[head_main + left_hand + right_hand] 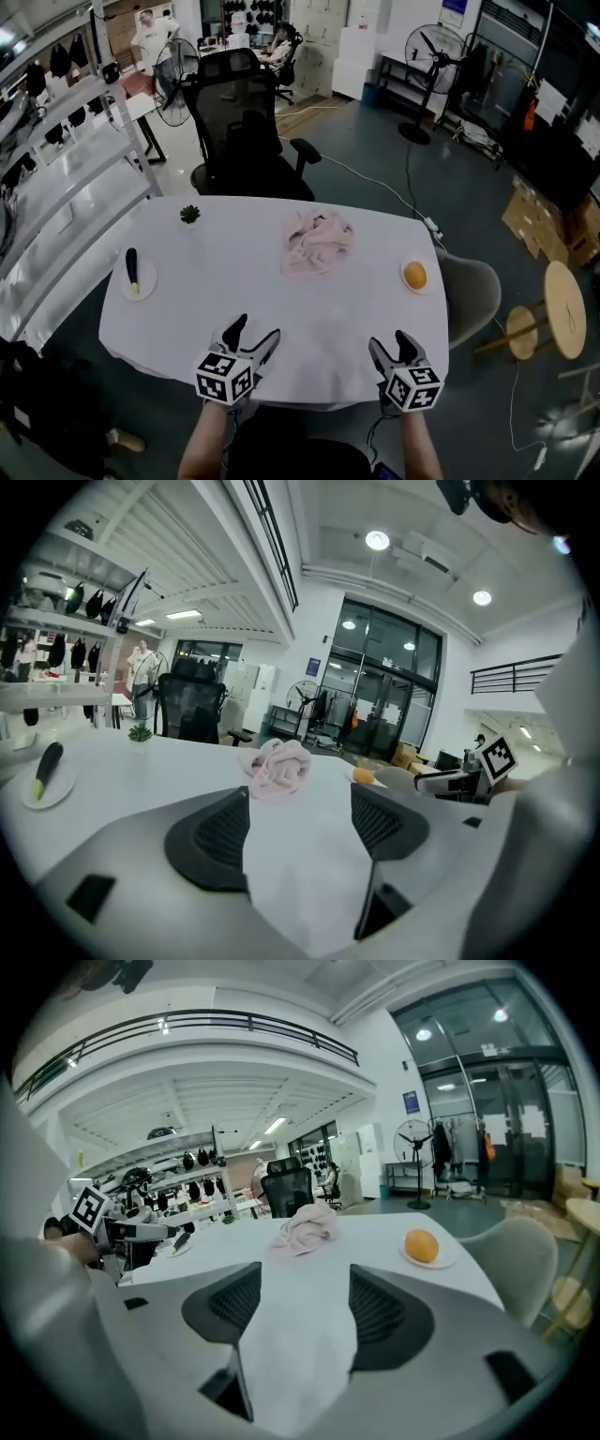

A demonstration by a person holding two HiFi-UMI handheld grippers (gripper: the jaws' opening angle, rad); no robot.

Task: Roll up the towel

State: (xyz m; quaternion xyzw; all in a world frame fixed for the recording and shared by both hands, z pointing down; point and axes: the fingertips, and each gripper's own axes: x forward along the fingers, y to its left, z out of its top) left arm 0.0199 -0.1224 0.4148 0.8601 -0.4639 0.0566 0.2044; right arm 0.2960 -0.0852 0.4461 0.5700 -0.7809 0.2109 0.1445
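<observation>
Head view | towel (317,242) crumpled heap, no clear long axis | left gripper (255,330), right gripper (390,340): jaws apart, empty

Left claw (251,335) and right claw (395,343): jaws apart, empty, pointing forward.

Bright, even indoor light here, with round ceiling lamps (377,540) glowing overhead in the left gripper view. Both gripper views bulge fisheye-style, corners black. The white counter (234,291) shows only soft shadows.
</observation>
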